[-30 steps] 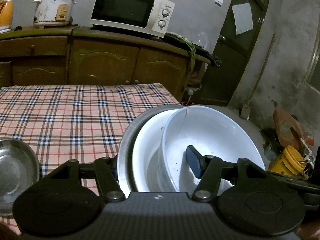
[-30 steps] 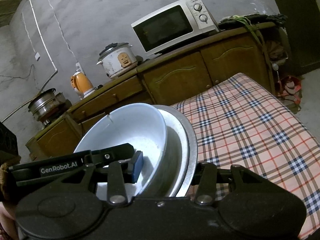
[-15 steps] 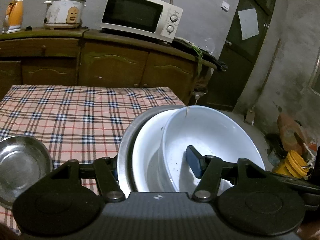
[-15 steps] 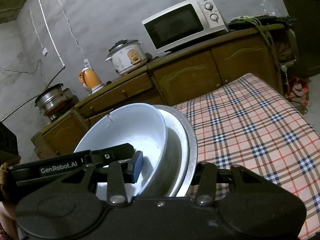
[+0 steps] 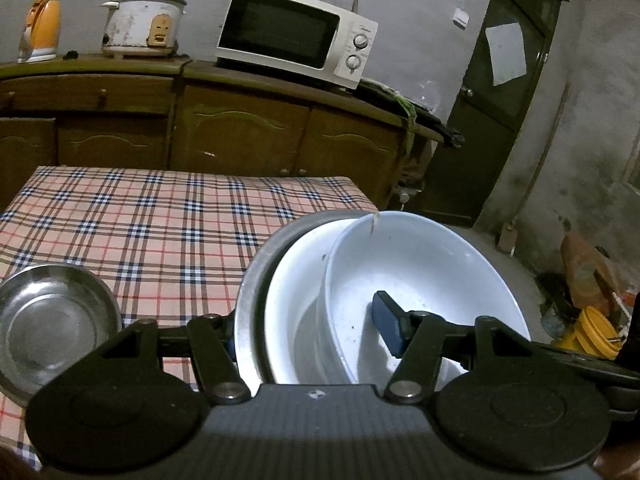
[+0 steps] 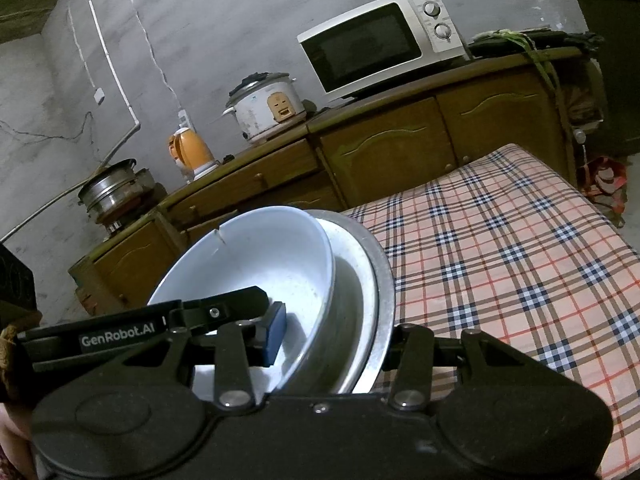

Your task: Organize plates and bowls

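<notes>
A stack of dishes is held up over the near edge of the checked table (image 5: 160, 216): a white bowl (image 5: 420, 264) in a white plate (image 5: 292, 280) in a metal plate (image 5: 256, 280). My left gripper (image 5: 308, 336) is shut on the stack's near rim, its blue pad inside the bowl and its other finger outside the metal rim. My right gripper (image 6: 332, 344) is shut on the same stack, with the white bowl (image 6: 260, 256) and the metal plate (image 6: 386, 288) between its fingers. A steel bowl (image 5: 52, 316) sits alone on the cloth at the left.
Behind the table runs a wooden sideboard (image 5: 240, 132) with a microwave (image 5: 296, 36), a rice cooker (image 5: 140, 24) and an orange kettle (image 5: 42, 28). A dark door (image 5: 500, 92) stands at the right, with yellow items (image 5: 592, 332) on the floor below.
In the left wrist view the table and the steel bowl have slid to the right, so more of the bowl shows. The stack sits the same in both grippers.
</notes>
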